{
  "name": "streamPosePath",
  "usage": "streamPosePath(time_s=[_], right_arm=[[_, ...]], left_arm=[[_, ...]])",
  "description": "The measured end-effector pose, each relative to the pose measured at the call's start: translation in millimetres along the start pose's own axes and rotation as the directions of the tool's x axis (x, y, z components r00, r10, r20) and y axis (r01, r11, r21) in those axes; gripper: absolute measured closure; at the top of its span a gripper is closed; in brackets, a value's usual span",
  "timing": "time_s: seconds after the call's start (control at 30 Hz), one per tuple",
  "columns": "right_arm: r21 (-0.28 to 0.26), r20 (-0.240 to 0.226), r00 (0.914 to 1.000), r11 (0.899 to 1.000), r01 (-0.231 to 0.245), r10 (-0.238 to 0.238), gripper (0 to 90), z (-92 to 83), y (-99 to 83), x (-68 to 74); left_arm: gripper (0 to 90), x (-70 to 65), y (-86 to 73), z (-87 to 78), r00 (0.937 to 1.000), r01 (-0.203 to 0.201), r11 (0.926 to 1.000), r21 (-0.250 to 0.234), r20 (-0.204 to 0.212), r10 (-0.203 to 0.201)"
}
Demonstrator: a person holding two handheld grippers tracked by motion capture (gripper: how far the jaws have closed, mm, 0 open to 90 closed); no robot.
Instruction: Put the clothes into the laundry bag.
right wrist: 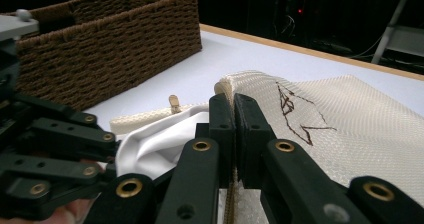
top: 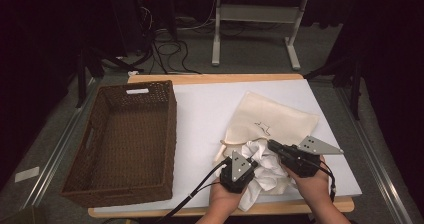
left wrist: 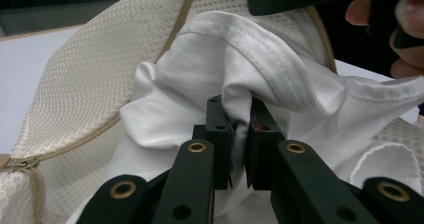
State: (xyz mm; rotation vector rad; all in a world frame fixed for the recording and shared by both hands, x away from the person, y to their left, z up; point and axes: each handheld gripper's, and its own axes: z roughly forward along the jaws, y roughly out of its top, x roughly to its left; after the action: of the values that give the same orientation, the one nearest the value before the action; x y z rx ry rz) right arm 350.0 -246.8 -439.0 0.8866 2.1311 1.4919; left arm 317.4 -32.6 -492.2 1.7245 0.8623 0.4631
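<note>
A cream mesh bag (top: 272, 116) with a zipper and a small dark drawing lies on the white table top, its mouth toward the person. A crumpled white cloth (top: 265, 166) bulges out of that mouth. My left gripper (top: 251, 162) is shut on a fold of the white cloth (left wrist: 260, 69), which is pinched between the pads of the left gripper (left wrist: 239, 114). My right gripper (top: 273, 145) is shut on the rim of the bag's mouth; in the right gripper view the right gripper (right wrist: 233, 104) clamps the bag (right wrist: 340, 114) edge by the zipper.
A brown wicker basket (top: 145, 90) stands at the left of the table, with nothing visible inside. Its side (right wrist: 110, 44) is close to the bag. White table surface (top: 200, 114) lies between them. Beyond the table are cables and a white desk frame (top: 217, 29).
</note>
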Motion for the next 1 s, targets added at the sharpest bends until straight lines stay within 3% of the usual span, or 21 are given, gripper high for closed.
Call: streamPosePath(time_s=[0.27, 0.5, 0.77, 1.0], right_arm=[[-0.006, -0.007, 0.9999, 1.0, 0.012, -0.012, 88.0, -2.1, 0.1, 2.6], [-0.006, -0.006, 1.0, 1.0, -0.002, 0.002, 88.0, -1.5, 0.3, 1.2], [-0.02, -0.021, 0.9997, 1.0, 0.015, -0.016, 88.0, -3.5, 1.2, 4.4], [-0.019, -0.022, 0.9995, 1.0, 0.023, -0.023, 88.0, -4.6, 0.3, 5.4]], left_arm=[[82.9, 2.4, 1.5, 9.5, 0.9995, 0.03, 0.9995, 0.013, -0.003, -0.03], [83.7, -4.0, -1.0, 9.3, 0.9999, 0.01, 0.9998, 0.015, -0.001, -0.01], [83.3, 0.6, 0.7, 13.5, 0.9992, 0.038, 0.999, 0.023, -0.011, -0.038], [85.2, 4.6, 4.9, 10.0, 0.9967, 0.039, 0.9992, -0.007, -0.07, -0.04]])
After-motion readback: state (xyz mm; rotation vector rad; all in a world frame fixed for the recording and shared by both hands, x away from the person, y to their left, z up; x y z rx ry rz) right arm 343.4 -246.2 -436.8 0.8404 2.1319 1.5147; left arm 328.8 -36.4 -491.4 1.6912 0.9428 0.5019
